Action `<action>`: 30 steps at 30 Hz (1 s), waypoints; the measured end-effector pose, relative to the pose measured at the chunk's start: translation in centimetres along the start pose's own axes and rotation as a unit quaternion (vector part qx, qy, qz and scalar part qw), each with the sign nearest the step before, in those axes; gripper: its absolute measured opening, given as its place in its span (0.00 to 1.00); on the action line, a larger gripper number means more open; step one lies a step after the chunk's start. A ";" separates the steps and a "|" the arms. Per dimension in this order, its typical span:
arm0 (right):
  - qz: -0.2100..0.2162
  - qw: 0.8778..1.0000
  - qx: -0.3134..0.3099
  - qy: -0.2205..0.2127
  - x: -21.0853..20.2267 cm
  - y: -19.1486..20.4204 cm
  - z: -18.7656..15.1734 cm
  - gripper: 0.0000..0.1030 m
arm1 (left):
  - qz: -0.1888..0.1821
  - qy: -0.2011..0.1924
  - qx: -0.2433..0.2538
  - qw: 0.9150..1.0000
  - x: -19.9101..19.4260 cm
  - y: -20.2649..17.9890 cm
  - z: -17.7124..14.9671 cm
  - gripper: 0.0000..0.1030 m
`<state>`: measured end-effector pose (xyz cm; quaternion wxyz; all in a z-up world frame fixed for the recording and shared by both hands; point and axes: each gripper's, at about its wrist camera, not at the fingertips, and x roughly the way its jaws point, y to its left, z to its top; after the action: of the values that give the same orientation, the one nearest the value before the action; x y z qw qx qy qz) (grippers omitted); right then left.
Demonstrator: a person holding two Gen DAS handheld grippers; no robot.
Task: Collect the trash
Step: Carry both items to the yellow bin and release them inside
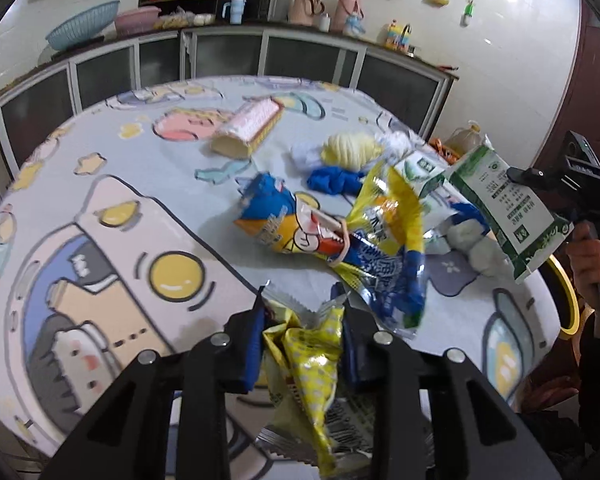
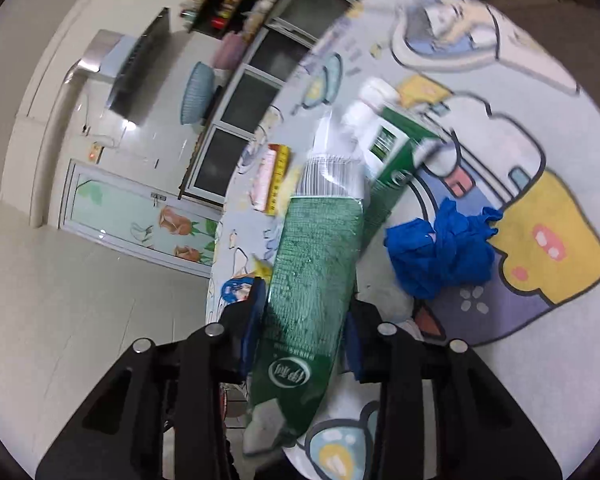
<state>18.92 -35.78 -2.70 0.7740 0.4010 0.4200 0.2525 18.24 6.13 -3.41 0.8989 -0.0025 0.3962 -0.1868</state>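
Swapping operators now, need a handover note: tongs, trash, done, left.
Left tongs: shut on a yellow snack wrapper, lifted off the table.
Right tongs: shut on a green milk carton, also off the table.
Done: those two pieces are picked up. No bin is in view.
Left on the table: blue snack bag, blue glove, pink box, tissues, more wrappers.
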 end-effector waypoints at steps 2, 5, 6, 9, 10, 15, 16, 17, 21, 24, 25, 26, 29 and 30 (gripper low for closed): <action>0.000 1.000 -0.015 -0.007 -1.1 0.9 -0.1 0.32 | 0.001 -0.013 0.000 1.000 -1.3 0.0 0.1 0.28; 0.012 1.000 -0.017 -0.007 -2.1 1.5 -0.6 0.32 | 0.002 -0.030 -0.004 1.000 -3.1 -0.1 0.3 0.28; 0.016 1.000 -0.019 -0.008 -2.6 1.6 -0.8 0.32 | -0.001 -0.036 -0.005 0.999 -3.7 -0.2 0.4 0.28; 0.018 0.999 -0.023 -0.016 -4.0 2.2 -1.5 0.32 | -0.015 -0.051 -0.002 0.999 -5.4 -1.0 0.9 0.28; 0.018 0.999 -0.022 -0.020 -4.6 2.1 -1.8 0.32 | -0.018 -0.055 0.004 0.998 -5.7 -1.5 1.1 0.28; 0.010 0.999 -0.008 -0.038 -7.6 0.5 -2.7 0.32 | -0.041 -0.054 0.030 0.997 -5.2 -4.6 2.3 0.28; 0.005 0.999 -0.004 -0.045 -8.6 -0.2 -2.9 0.32 | -0.049 -0.051 0.033 0.997 -4.8 -5.4 2.6 0.28; 0.003 0.999 0.001 -0.051 -9.5 -0.8 -3.1 0.32 | -0.055 -0.050 0.037 0.997 -4.4 -5.9 2.8 0.28; -0.014 0.996 0.023 -0.081 -13.6 -3.5 -3.9 0.32 | -0.095 -0.043 0.073 0.992 -2.3 -10.6 4.1 0.28; -0.032 0.993 0.031 -0.109 -16.9 -5.2 -4.5 0.32 | -0.122 -0.039 0.102 0.987 -1.0 -14.5 4.9 0.28; -0.039 0.991 0.037 -0.123 -18.3 -6.0 -4.8 0.32 | -0.138 -0.038 0.118 0.983 -0.2 -16.6 5.3 0.28; -0.048 0.988 0.042 -0.138 -19.8 -6.7 -5.1 0.32 | -0.150 -0.035 0.129 0.980 0.3 -18.2 5.6 0.28; -0.083 0.979 0.049 -0.180 -23.8 -8.3 -6.0 0.32 | -0.191 -0.026 0.158 0.969 2.1 -23.0 6.3 0.28; -0.096 0.975 0.052 -0.193 -25.1 -8.9 -6.4 0.32 | -0.200 -0.024 0.166 0.965 2.5 -24.3 6.5 0.28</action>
<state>0.87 -56.33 -0.93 0.8392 0.4396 0.3119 0.0723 16.33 -18.22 2.96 0.8403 0.0631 0.3297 -0.4256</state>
